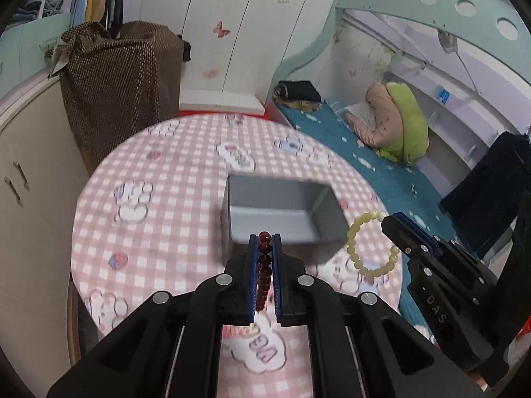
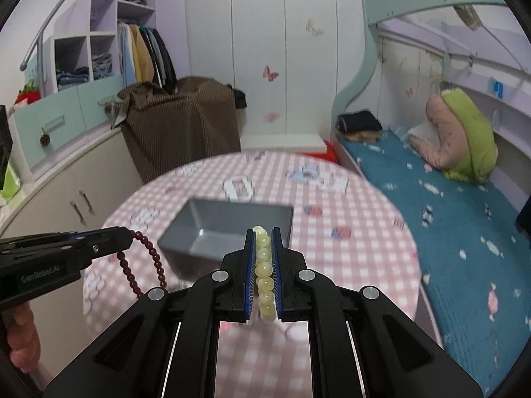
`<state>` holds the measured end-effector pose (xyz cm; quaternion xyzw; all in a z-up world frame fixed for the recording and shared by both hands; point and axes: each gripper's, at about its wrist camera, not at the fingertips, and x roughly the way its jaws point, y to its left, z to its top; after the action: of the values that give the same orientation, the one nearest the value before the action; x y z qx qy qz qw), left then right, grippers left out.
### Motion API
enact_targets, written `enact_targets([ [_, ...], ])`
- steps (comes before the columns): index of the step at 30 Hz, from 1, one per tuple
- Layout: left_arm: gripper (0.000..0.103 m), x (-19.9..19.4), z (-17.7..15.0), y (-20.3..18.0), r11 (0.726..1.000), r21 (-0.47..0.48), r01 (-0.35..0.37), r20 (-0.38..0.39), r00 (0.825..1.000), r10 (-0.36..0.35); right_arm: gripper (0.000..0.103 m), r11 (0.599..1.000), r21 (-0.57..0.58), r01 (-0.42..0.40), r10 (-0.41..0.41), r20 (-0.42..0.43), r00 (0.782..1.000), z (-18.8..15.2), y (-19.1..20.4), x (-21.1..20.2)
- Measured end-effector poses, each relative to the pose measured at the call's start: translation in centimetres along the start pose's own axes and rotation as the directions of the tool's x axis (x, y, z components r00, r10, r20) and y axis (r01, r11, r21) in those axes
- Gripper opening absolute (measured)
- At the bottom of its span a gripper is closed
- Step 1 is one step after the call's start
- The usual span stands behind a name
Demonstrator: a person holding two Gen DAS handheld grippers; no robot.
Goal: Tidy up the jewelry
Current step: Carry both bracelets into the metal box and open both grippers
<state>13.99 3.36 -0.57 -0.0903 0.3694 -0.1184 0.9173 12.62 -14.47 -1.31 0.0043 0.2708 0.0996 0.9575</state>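
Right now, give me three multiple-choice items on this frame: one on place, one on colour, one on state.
1. Where is the grey box?
A. on the checked table
B. on the bed
C. in the wardrobe

2. What colour is the bracelet in the left gripper?
A. pale yellow
B. dark red
C. blue

3. What state is the right gripper in?
A. open, holding nothing
B. shut on the pale yellow bracelet
C. out of view

Answers: 1 A, it stands on the tablecloth; 2 B, the dark red bracelet hangs from it; 3 B, beads sit between its pads.

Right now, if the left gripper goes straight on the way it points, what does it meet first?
Most likely the gray box: the left gripper, shut on the dark red bracelet, points down at its open top. Depth is unclear; it could meet the near wall first.
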Motion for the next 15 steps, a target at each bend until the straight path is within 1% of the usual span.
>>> enact_targets([
  [3,0.006,-0.1,1.7,-0.3,1.0,0.01,-0.006,0.028,1.0,0.005,0.01,1.0,-0.005,-0.01,0.01,0.03,1.0,1.5,0.1,0.2],
  [8,0.006,0.8,4.2,-0.8,1.0,0.014,-0.003,0.058,0.998,0.002,0.01,1.0,-0.012,-0.02,0.02,0.049,0.999,3.3,0.0,1.5],
  [11,0.006,2.0,5.3,-0.8,1.0,0.007,-0.004,0.054,0.999,0.003,0.01,1.0,-0.007,-0.027,0.027,0.037,0.999,3.8,-0.3,3.0],
  [15,0.006,4.2,5.9,-0.7,1.0,0.002,-0.007,0.023,1.0,0.007,0.01,0.999,0.007,-0.033,0.033,-0.009,0.999,3.8,-0.8,5.6],
])
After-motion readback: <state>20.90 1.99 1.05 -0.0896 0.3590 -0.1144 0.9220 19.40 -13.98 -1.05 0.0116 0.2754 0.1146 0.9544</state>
